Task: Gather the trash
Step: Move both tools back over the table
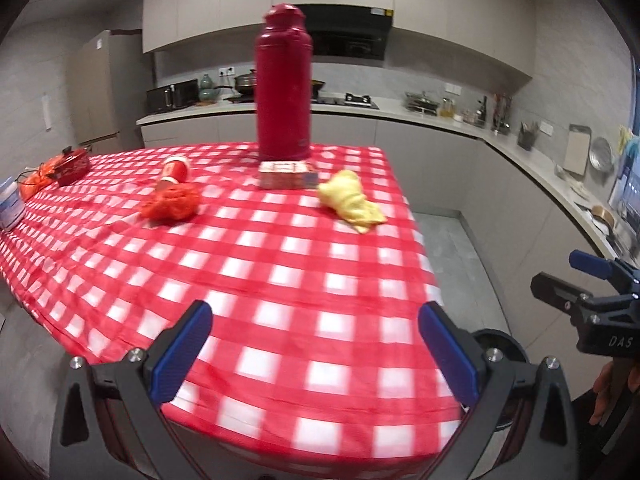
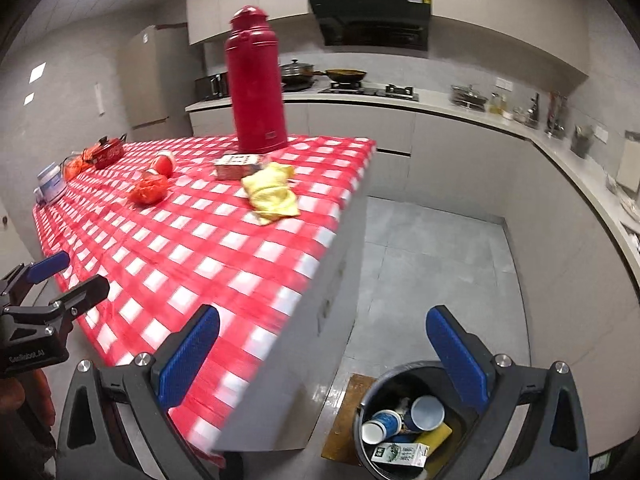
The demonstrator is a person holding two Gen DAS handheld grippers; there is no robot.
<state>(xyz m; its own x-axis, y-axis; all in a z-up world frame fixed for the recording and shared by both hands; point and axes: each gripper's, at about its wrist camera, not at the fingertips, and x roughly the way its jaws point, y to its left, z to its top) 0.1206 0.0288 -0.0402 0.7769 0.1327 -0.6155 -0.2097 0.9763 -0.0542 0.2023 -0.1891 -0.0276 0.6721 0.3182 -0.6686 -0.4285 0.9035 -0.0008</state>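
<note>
On the red-checked table (image 1: 280, 280) (image 2: 192, 248) lie a crumpled yellow bag (image 1: 352, 202) (image 2: 272, 194), a red mesh wad (image 1: 172, 202) (image 2: 150, 188), a tipped red paper cup (image 1: 174, 170) (image 2: 164, 164) and a small carton (image 1: 286, 176) (image 2: 236, 166). My left gripper (image 1: 316, 352) (image 2: 60, 276) hovers open over the near table edge, holding nothing. My right gripper (image 2: 324, 352) (image 1: 576, 276) is open and empty, above the floor beside the table. Below it stands a black bin (image 2: 416, 420) (image 1: 496, 348) holding paper cups, a yellow sponge and a milk carton.
A tall red thermos (image 1: 284, 88) (image 2: 256, 84) stands at the table's far side. A small red pot (image 1: 72, 166) (image 2: 106, 152), an orange mesh bag (image 1: 36, 184) and a white tub (image 1: 10, 204) (image 2: 50, 184) sit at the far left. Kitchen counters (image 2: 560, 148) line the back and right walls.
</note>
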